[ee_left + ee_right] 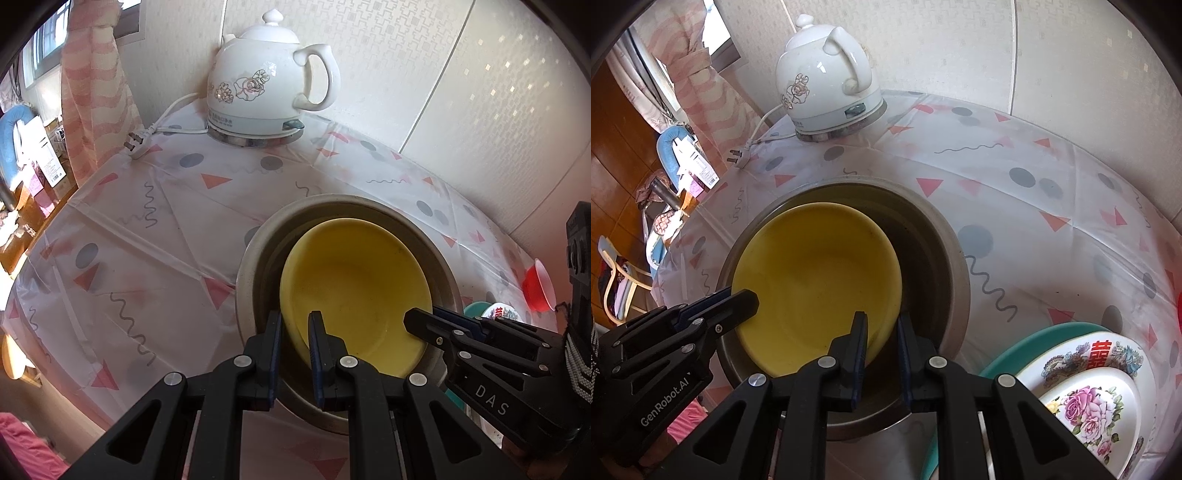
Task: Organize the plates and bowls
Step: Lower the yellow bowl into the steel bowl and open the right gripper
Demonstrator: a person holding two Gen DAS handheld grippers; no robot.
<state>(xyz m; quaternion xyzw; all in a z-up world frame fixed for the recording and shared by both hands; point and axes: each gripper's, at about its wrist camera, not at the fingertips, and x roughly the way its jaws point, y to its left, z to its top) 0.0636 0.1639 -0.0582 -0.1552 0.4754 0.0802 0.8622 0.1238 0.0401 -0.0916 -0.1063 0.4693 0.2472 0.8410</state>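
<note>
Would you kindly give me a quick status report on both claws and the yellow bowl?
Left claw and right claw both shut on yellow bowl rim, opposite sides. Bowl tilted inside metal pot. Nothing in the way.

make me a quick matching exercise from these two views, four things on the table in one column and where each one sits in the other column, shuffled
Things:
1. yellow bowl
2. white kettle
3. floral plate
4. red cup

Places:
A. at the table's far right edge in the left wrist view
B. inside the metal bowl
C. on a teal plate
D. at the back by the wall, plug lying loose

Pairs: 1-B, 2-D, 3-C, 4-A
</note>
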